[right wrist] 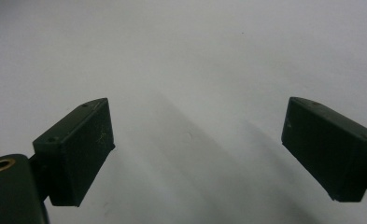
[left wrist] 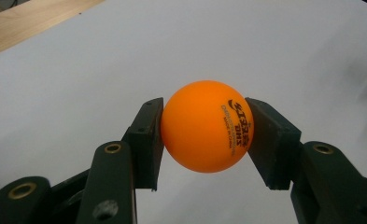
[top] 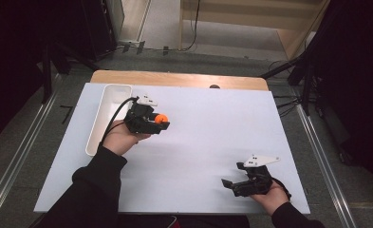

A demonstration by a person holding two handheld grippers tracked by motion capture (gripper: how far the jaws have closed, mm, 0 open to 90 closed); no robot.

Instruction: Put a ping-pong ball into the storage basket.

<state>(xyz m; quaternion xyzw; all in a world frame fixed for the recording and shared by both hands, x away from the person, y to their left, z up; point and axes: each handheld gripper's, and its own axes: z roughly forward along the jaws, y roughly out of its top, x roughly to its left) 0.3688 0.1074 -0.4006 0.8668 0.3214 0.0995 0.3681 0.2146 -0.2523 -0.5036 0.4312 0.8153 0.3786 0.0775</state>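
An orange table-tennis ball [left wrist: 205,127] with dark print on its side is pinched between the two black pads of my left gripper [left wrist: 204,135], which is shut on it. In the high view that left gripper [top: 161,121] hovers over the white sheet just right of the tray, with the ball [top: 161,118] at its tip. My right gripper [top: 232,177] rests near the front right of the sheet. Its jaws stand wide apart over bare white surface, as the right gripper view [right wrist: 197,149] shows, with nothing between them.
A long white tray [top: 109,108] lies along the left side of the white sheet [top: 208,137]. The wooden table edge [top: 174,78] runs along the back. Dark stands and cables flank the table on both sides.
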